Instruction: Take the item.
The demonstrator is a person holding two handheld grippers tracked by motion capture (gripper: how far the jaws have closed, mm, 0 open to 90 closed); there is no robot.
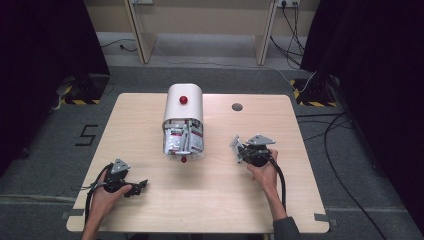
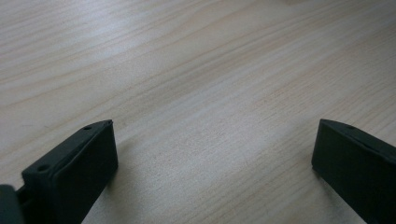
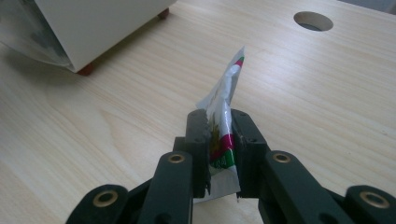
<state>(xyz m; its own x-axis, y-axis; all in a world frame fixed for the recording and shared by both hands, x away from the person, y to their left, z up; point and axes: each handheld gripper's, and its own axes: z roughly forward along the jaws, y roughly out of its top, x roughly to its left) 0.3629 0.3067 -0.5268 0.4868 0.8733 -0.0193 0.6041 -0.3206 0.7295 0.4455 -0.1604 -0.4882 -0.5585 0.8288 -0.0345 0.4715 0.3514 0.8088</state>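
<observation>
Right gripper point(image 3: 219, 140) clamps a sachet point(image 3: 223, 116) edge-on, pointing forward; left gripper point(image 2: 212, 154) gapes wide.

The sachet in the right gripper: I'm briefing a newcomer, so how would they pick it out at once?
Start at the white box mid-table, its open end stuffed with sachets. Right of it, the right gripper pinches one sachet upright. Unlike the packed ones, it is alone, clear of the box.

I'm seeing black jaws with brass-ringed pivots on my right gripper point(image 3: 219, 140), grey three-cornered plates, black trailing cables, and a grey sleeve point(image 1: 286, 229).
</observation>
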